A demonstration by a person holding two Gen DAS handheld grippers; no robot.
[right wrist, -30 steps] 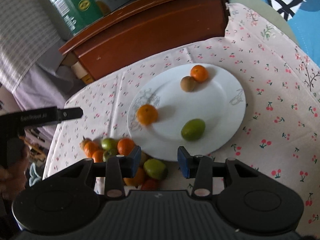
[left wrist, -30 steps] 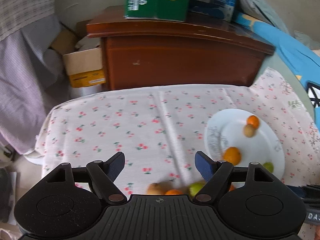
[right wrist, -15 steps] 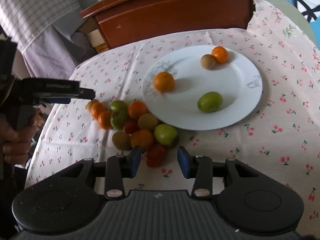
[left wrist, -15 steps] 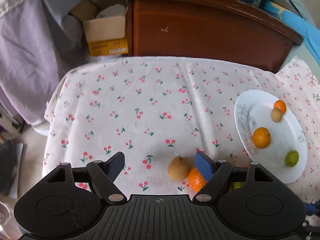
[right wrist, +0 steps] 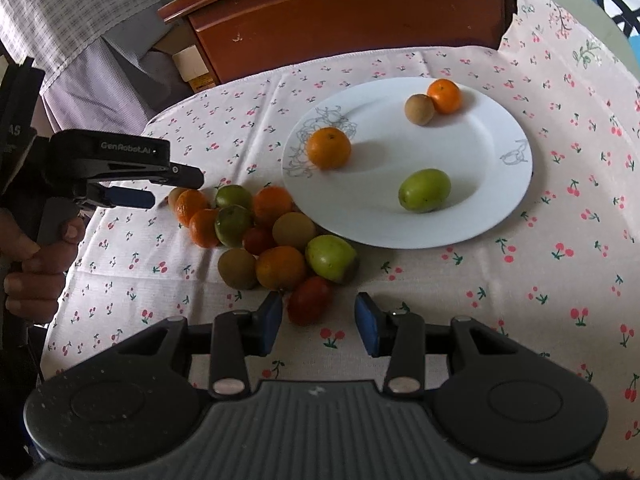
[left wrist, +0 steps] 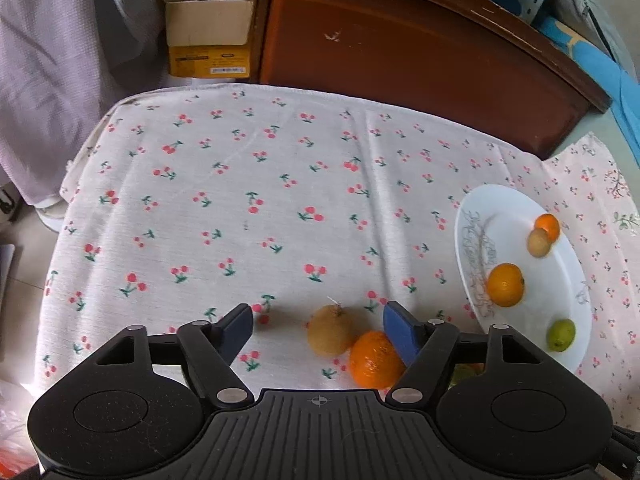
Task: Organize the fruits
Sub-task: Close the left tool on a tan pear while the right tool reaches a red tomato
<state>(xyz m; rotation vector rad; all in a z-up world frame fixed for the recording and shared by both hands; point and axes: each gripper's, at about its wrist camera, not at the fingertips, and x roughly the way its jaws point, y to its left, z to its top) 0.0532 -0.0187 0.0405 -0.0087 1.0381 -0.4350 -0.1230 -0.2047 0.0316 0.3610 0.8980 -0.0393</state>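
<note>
Fruit lies heaped on the cherry-print tablecloth (left wrist: 280, 200) just ahead of both grippers. The left gripper (left wrist: 318, 330) has just been narrowing its jaws, yet they stand released with nothing pressed: a brown round fruit (left wrist: 331, 334) sits between the blue pads, closer to the right-hand one, and a mandarin (left wrist: 374, 360) touches that fruit and lies partly hidden behind the right-hand pad. The right gripper (right wrist: 321, 322) is likewise unclenched, its narrower gap holding nothing; a red tomato-like fruit (right wrist: 310, 300) lies just ahead of its left-hand pad, at the near edge of the pile (right wrist: 264, 236) of mandarins, green fruits and brown fruits. Beyond the pile, ahead and to the right of these jaws, the white plate (right wrist: 500, 208) carries two mandarins, a brown fruit and a green fruit (right wrist: 425, 190), all apart from the pads. A hand (right wrist: 38, 264) grips the left gripper's handle at the far left.
</note>
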